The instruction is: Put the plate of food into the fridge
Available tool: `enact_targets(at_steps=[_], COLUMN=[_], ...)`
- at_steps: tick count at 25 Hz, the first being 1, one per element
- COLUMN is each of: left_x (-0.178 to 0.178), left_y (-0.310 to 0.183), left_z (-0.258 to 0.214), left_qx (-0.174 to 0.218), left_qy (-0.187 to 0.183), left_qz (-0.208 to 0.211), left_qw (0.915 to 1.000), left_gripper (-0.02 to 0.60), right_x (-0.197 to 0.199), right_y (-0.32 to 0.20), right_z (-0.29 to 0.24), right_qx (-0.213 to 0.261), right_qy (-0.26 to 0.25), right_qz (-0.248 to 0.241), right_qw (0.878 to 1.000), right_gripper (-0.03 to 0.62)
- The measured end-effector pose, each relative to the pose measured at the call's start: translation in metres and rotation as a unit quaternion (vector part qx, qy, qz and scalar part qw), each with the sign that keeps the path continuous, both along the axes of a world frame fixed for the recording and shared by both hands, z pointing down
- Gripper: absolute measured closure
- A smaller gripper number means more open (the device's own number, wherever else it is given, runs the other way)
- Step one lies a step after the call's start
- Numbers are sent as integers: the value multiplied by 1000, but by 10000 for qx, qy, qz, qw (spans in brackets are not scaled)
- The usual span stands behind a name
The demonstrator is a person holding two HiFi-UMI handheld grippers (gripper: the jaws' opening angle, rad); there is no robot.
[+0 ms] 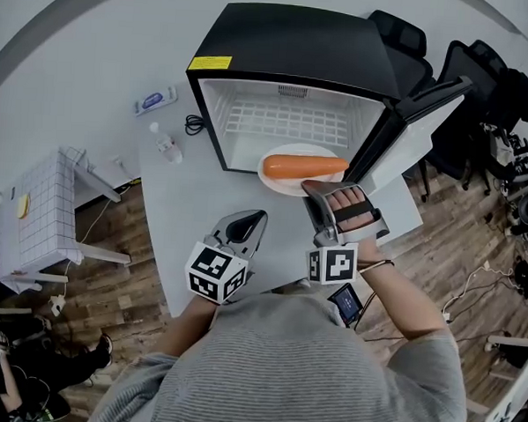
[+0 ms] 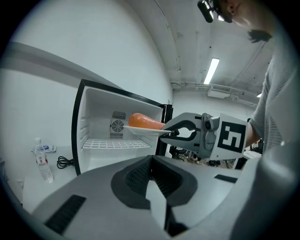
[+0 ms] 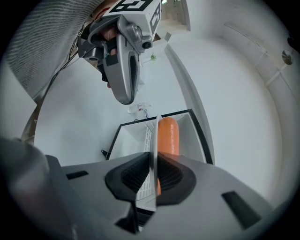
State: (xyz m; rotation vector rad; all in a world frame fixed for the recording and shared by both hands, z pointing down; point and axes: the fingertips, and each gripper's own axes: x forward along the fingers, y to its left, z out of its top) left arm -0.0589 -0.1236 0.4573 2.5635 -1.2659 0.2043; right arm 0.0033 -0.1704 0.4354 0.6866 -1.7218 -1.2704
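My right gripper [image 1: 316,187] is closed on the near rim of the plate [image 1: 283,182]; in the right gripper view the thin white rim stands edge-on between the two pads. On the plate lies one long orange piece of food [image 1: 303,166]. The plate is in the air at the mouth of the open fridge [image 1: 291,39], low in the opening and near the door [image 1: 419,112], which stands open on the right. I cannot tell if its far edge is already inside. A white wire shelf [image 1: 286,123] is in the fridge. My left gripper [image 1: 256,219] holds nothing, its jaws are together, and it hangs over the white table [image 1: 171,218], beside the right one. A small bottle [image 1: 165,144] stands left of the fridge.
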Motion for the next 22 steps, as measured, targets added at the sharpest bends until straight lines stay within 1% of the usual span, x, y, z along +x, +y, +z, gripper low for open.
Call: enact_targets(at_steps=[5,10,18,22], left_x=[-8,-16,-17,-25], left_y=[-15,-29,-42,-48], left_z=[8,17,28,32], left_qx=[-43,-194,-373,-419], left_qy=[-8,49,74,105], left_qz=[-95,-150,-57,-96], left_qw=[9999,9997,9993,9990], left_gripper=[571,571,571,571], right_x=[-5,-11,-14,-17], right_y=[-18,-40,-84,-102], right_z=[18,36,57,64], right_qx=[-37,-149,-230,-241], right_qy=[88,141,198,268], right_qz=[55,138,347,451], right_qw=[9999,9997,9989,9983], right_gripper=[553,551,545,545])
